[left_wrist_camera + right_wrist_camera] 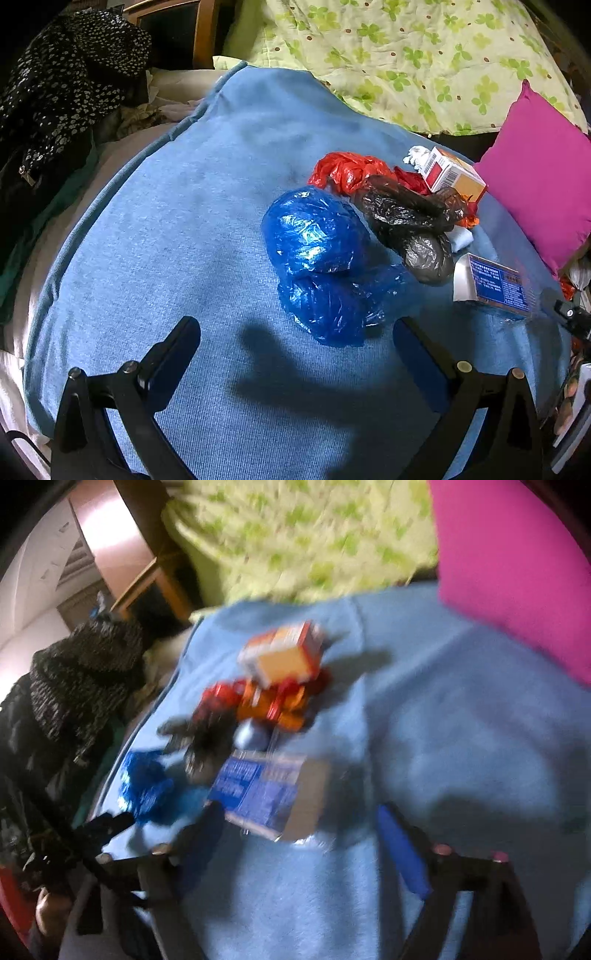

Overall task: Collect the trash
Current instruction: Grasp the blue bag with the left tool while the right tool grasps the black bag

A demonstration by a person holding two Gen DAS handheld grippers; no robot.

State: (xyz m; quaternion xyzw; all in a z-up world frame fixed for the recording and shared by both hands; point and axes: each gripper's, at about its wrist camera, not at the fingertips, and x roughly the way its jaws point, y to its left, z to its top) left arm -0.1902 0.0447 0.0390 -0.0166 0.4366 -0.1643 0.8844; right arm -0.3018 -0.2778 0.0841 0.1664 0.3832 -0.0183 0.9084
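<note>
Our left gripper (295,328) has its jaws apart, the blue plastic bag (317,266) just ahead on the blue blanket (166,221). Our right gripper (299,816), jaws apart, faces the blue box (262,794).

A blue blanket (177,229) is lying spread across the bed, its piped edge curving down the left side. Behind it a green clover-print quilt (406,55) is bunching up — a magenta pillow (543,192) is leaning just beside it at the right. A dark speckled garment (62,85) is slumping at the far left, near a wooden frame (203,33).
</note>
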